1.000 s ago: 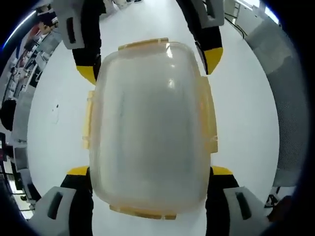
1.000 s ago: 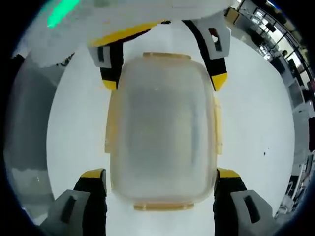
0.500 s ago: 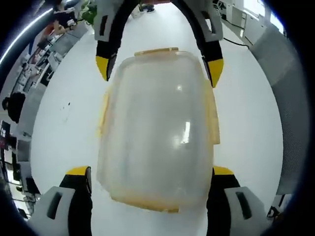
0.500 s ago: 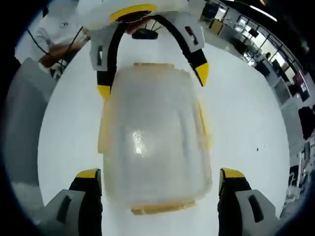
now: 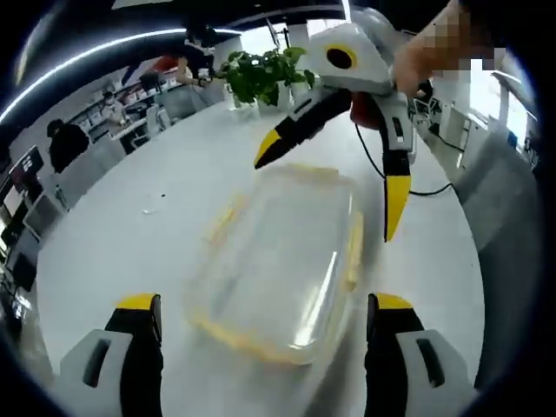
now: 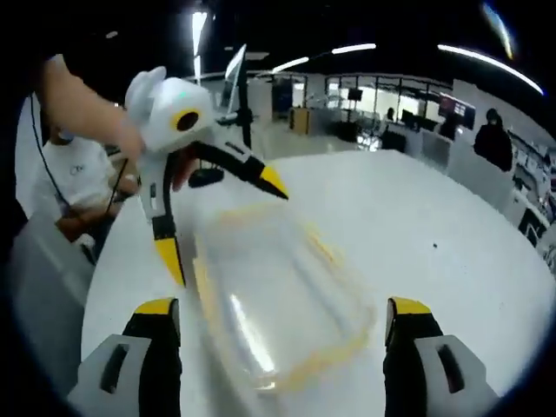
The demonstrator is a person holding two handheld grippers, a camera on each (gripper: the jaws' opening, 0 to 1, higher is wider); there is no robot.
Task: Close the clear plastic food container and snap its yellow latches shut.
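The clear plastic container [image 5: 280,261] with yellow latches along its edges lies on the white table [image 5: 130,226], lid on top, blurred by motion. My left gripper [image 5: 265,306] is open, its yellow-tipped jaws standing wide on either side of the container's near end and clear of it. Beyond the far end hovers the right gripper [image 5: 337,178], also open and above the box. In the right gripper view the container [image 6: 278,291] lies between my right gripper's [image 6: 282,308] wide jaws, and the left gripper [image 6: 221,221] hangs open over its far end.
A potted plant [image 5: 261,74] and a black cable [image 5: 421,187] sit at the far side of the table. A person in a white shirt [image 6: 65,174] stands by the table's left edge. Office desks and people fill the background.
Both grippers have lifted and tilted back from straight above the container, so the views now look across the table. The container stays on the table with neither gripper touching it.
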